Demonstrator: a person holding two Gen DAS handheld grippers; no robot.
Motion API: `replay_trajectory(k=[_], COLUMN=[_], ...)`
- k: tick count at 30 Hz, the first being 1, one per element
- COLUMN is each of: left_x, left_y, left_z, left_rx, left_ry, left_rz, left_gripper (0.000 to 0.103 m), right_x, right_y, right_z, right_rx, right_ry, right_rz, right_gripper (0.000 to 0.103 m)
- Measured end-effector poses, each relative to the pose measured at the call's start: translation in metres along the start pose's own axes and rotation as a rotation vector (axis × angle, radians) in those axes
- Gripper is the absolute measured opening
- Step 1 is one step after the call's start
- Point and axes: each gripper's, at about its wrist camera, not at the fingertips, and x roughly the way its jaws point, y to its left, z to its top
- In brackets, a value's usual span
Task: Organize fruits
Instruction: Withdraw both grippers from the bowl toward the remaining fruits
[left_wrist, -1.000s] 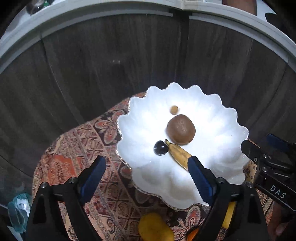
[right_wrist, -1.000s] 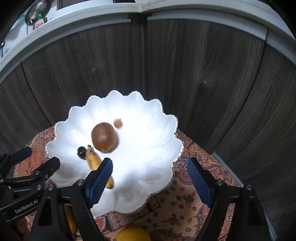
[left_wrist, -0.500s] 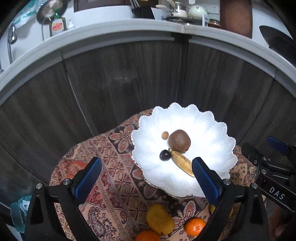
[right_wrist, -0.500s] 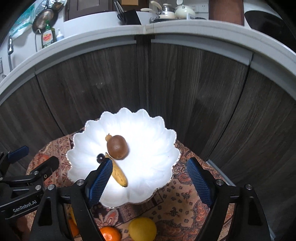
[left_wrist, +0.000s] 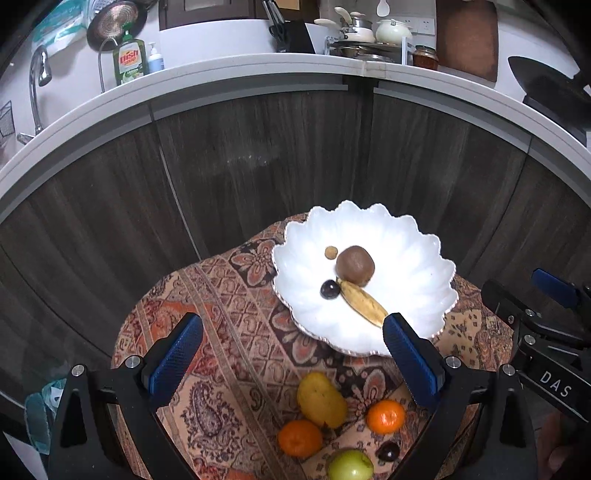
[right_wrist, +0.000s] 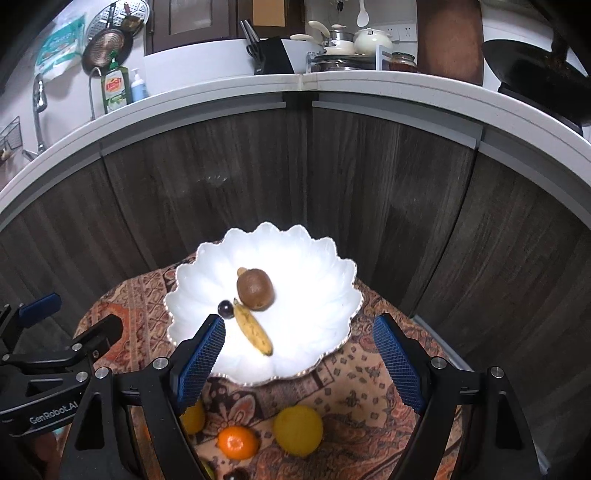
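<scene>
While the scalloped white bowl (left_wrist: 424, 258) is already holding a kiwi (left_wrist: 355, 265), a small banana (left_wrist: 364, 303) and a dark grape (left_wrist: 330, 289), both grippers are hanging spread and empty above the patterned cloth (left_wrist: 229, 317): the left gripper (left_wrist: 291, 354), whose jaws have just been widening, and the right gripper (right_wrist: 299, 354). The placing step seems to be ending; next, I judge, one is needing to drop onto the near yellow fruit (left_wrist: 321, 400) or a tangerine (left_wrist: 386, 416).

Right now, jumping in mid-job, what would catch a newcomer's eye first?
The scalloped white bowl on the patterned cloth, holding a brown kiwi, a small banana, a dark grape and a tiny brown fruit. Nearer the camera, loose on the cloth: two oranges, a yellow fruit and a green one. Both hand-held grippers, left and right, are open and empty.
</scene>
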Motion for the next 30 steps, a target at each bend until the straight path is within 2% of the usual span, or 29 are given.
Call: replay_trajectory(k=[7,13,30], left_x=[-0.013,-0.013,0.020], left_y=[-0.005,-0.008,0.000], left_z=[-0.022,-0.043,-0.098], left_rx=[0.019,0.026,0.042], left_ry=[-0.007,0.020,0.116], left_rz=[0.007,0.000,0.009], left_gripper=[0.099,0.099,0.096], right_x=[-0.006,-0.007,0.017], right_y=[-0.004,-0.005,0.009], right_z=[-0.023,-0.042,-0.094], right_rx=[0.006,0.012,-0.012], right_ry=[0.023,0.048,0.138], right_rz=[-0.004,0.001,-0.003], right_gripper=[0.083,0.083,0.083])
